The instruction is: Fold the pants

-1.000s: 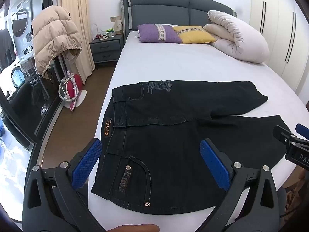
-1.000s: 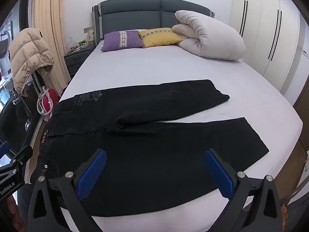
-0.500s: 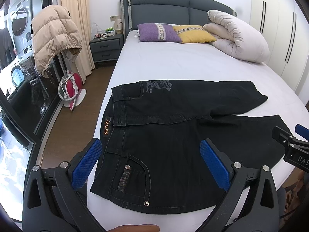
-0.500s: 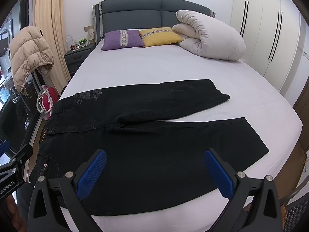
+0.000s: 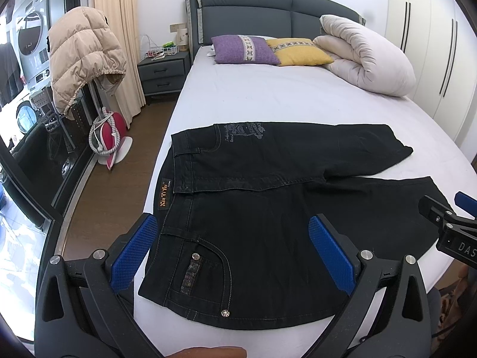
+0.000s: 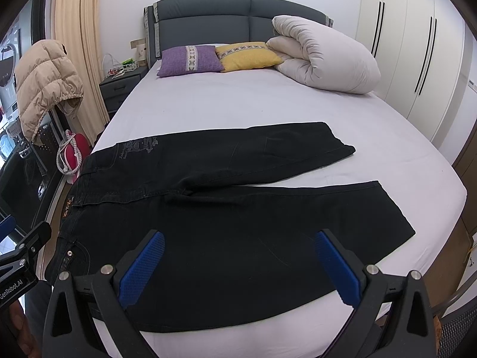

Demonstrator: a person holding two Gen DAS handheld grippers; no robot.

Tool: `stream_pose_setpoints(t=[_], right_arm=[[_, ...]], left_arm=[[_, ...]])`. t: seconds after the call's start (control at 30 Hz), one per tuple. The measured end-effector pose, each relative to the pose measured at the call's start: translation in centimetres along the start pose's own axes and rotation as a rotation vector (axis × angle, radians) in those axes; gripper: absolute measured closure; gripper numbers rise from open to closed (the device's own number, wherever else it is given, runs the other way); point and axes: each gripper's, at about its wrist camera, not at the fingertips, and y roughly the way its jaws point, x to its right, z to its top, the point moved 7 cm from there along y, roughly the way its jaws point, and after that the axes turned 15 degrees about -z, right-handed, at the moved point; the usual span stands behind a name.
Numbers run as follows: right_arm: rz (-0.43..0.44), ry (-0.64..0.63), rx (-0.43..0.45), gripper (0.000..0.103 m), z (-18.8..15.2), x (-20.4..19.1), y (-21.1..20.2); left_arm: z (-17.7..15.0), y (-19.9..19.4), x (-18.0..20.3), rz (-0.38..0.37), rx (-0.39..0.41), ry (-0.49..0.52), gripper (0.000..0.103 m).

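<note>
Black jeans (image 5: 268,208) lie flat on the white bed, waistband to the left, both legs stretched right and spread apart; they also show in the right wrist view (image 6: 238,208). My left gripper (image 5: 232,253) is open and empty, held above the near hip and back pocket. My right gripper (image 6: 238,268) is open and empty above the near leg. The right gripper's tip shows at the right edge of the left wrist view (image 5: 447,226); the left gripper shows at the left edge of the right wrist view (image 6: 21,256).
The bed (image 5: 268,101) carries a purple pillow (image 5: 243,49), a yellow pillow (image 5: 298,52) and a rolled duvet (image 5: 366,56) at the headboard. A nightstand (image 5: 162,73), a beige jacket (image 5: 83,56) and a red item on the wooden floor (image 5: 107,137) stand left. Wardrobes (image 6: 417,59) stand right.
Both grippers have drifted slightly back and up from the bed; the jeans have not moved.
</note>
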Motion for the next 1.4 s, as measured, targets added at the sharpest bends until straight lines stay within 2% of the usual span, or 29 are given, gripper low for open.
stream_pose_setpoints(t=[1.4], right_arm=[[-0.001,-0.007,-0.003,0.0,-0.38,-0.35,0.11]], left_arm=[[0.09,0.0,-0.06,-0.002,-0.004,-0.003,0.0]])
